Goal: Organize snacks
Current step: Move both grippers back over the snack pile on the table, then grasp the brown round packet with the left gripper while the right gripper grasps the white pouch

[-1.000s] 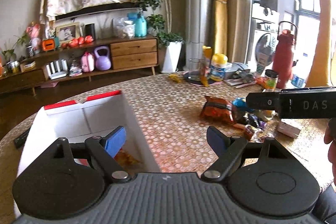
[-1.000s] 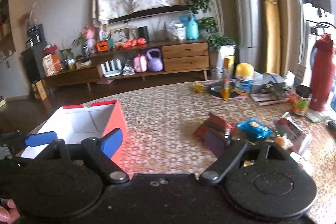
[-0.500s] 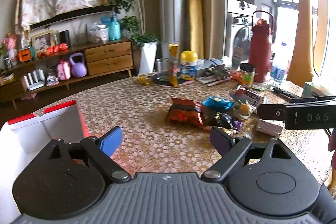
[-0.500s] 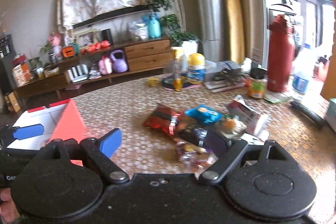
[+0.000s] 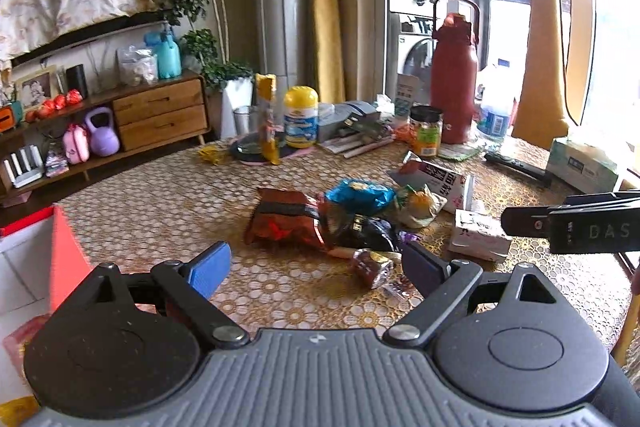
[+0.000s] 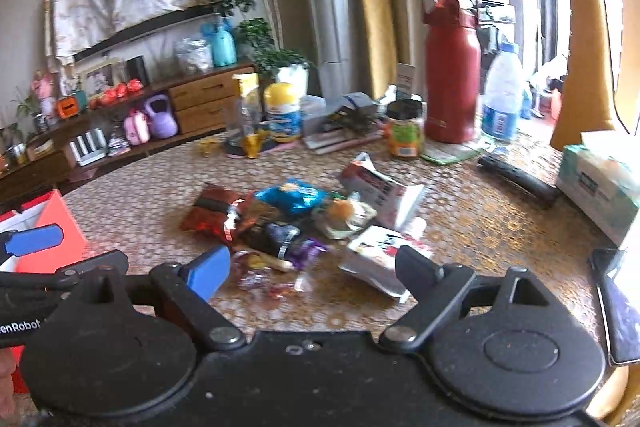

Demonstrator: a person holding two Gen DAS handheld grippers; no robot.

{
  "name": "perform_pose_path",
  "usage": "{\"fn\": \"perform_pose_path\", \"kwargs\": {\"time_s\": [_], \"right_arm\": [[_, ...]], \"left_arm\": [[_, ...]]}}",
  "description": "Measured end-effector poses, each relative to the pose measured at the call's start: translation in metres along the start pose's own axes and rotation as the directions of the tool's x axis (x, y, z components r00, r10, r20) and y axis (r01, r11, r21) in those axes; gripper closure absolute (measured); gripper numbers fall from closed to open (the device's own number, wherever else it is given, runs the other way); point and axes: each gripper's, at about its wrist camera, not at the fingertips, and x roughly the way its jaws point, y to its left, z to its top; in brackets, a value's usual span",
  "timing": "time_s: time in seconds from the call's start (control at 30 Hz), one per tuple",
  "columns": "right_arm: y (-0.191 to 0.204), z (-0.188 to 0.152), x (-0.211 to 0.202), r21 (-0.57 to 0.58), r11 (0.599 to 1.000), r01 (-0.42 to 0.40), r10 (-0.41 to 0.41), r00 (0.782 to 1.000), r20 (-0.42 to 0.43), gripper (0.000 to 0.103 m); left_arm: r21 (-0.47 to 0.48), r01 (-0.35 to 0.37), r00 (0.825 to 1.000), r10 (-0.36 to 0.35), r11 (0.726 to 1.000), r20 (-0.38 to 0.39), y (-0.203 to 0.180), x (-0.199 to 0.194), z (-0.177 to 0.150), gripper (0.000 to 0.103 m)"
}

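I see the snacks in a loose pile mid-table: a red-brown packet (image 5: 286,221) lying flat, a blue packet (image 5: 360,191) just behind it, a dark purple one (image 5: 370,233) touching both. The red box (image 5: 60,259) stands well apart, left.

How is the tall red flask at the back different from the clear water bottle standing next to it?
The red flask is opaque, taller and wider, with a hoop handle over its top. The water bottle is see-through, shorter and slimmer, with a blue cap and blue label, and no handle. The flask stands on a green mat; the bottle stands just beside it. Both are upright at the table's far side.
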Motion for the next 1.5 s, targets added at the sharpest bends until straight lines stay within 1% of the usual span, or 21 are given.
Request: {"fn": "perform_pose_path", "kwargs": {"time_s": [0.2, 0.43, 0.77, 0.93, 1.2, 1.27, 1.33, 1.43, 1.47, 1.5], "right_arm": [[-0.019, -0.002, 0.008, 0.033, 0.998, 0.05, -0.05, 0.999, -0.013, 0.013], [-0.032, -0.008, 0.021, 0.055, 0.995, 0.085, -0.083, 0.996, -0.038, 0.013], [-0.042, -0.012, 0.056, 0.065, 0.991, 0.117, -0.111, 0.99, -0.087, 0.013], [-0.045, -0.012, 0.071, 0.073, 0.99, 0.123, -0.115, 0.988, -0.098, 0.013], [-0.05, -0.01, 0.087, 0.079, 0.988, 0.131, -0.122, 0.986, -0.114, 0.013], [-0.05, -0.01, 0.091, 0.077, 0.988, 0.134, -0.124, 0.985, -0.117, 0.013], [-0.05, -0.01, 0.094, 0.077, 0.988, 0.136, -0.127, 0.985, -0.118, 0.013], [-0.051, -0.01, 0.098, 0.077, 0.987, 0.142, -0.132, 0.984, -0.123, 0.013], [-0.05, -0.01, 0.1, 0.077, 0.987, 0.144, -0.134, 0.983, -0.124, 0.013], [-0.05, -0.01, 0.102, 0.076, 0.986, 0.145, -0.135, 0.983, -0.127, 0.013]], "left_arm": [[0.018, 0.027, 0.999, -0.027, 0.999, -0.024, -0.011, 0.026, -0.001, 0.01], [0.036, 0.044, 0.997, -0.041, 0.998, -0.062, -0.02, 0.056, -0.003, 0.01], [0.047, 0.045, 0.993, -0.04, 0.998, -0.115, -0.031, 0.101, -0.006, 0.01], [0.048, 0.043, 0.99, -0.036, 0.998, -0.136, -0.031, 0.119, -0.009, 0.01], [0.036, 0.073, 0.985, -0.066, 0.997, -0.157, -0.032, 0.135, -0.016, 0.01], [0.039, 0.078, 0.986, -0.071, 0.996, -0.152, -0.033, 0.136, -0.017, 0.011], [0.033, 0.092, 0.986, -0.086, 0.995, -0.142, -0.033, 0.137, -0.017, 0.016], [0.025, 0.105, 0.982, -0.099, 0.994, -0.158, -0.033, 0.141, -0.018, 0.031], [0.027, 0.105, 0.981, -0.099, 0.994, -0.166, -0.034, 0.143, -0.019, 0.039], [0.028, 0.107, 0.98, -0.101, 0.994, -0.173, -0.034, 0.145, -0.019, 0.044]]}}
